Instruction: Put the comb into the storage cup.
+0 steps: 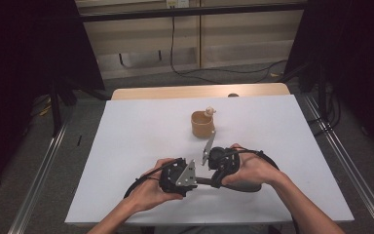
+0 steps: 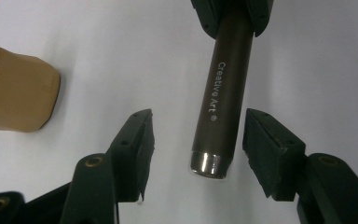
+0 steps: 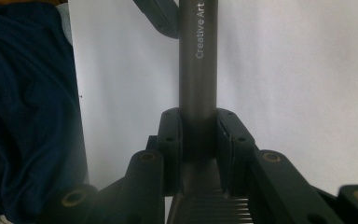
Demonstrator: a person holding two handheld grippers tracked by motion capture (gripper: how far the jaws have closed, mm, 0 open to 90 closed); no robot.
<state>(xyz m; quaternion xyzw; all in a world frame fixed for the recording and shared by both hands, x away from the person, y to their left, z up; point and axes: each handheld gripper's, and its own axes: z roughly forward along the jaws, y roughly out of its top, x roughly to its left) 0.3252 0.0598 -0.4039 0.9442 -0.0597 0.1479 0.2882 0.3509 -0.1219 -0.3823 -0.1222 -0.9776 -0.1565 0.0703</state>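
My right gripper point(image 3: 199, 135) has its jaws clamped on a dark brown cylindrical handle point(image 3: 197, 70), smooth and matte, with "Creative Art" printed in white along its length. In the left gripper view the handle point(image 2: 221, 93) ends in a shiny silver cap, and that capped end sits between the jaws of my left gripper point(image 2: 198, 140), which stand partly apart on either side of it with a gap on each side, not touching it. So the left is narrow but gripping nothing, the right holds the handle.

I count one handle, two grippers, one tan cup point(image 1: 202, 124) and one small pale object at the cup's rim, too small for me to identify.

The handle's long axis runs straight along my right gripper's jaws and out toward the left gripper; in the high view it lies roughly level across the table, between the left gripper point(image 1: 195, 181) and the right gripper point(image 1: 214, 181), silver end toward my left. It is held just above the white table point(image 1: 126, 146), near the front edge, with the cup well behind it.
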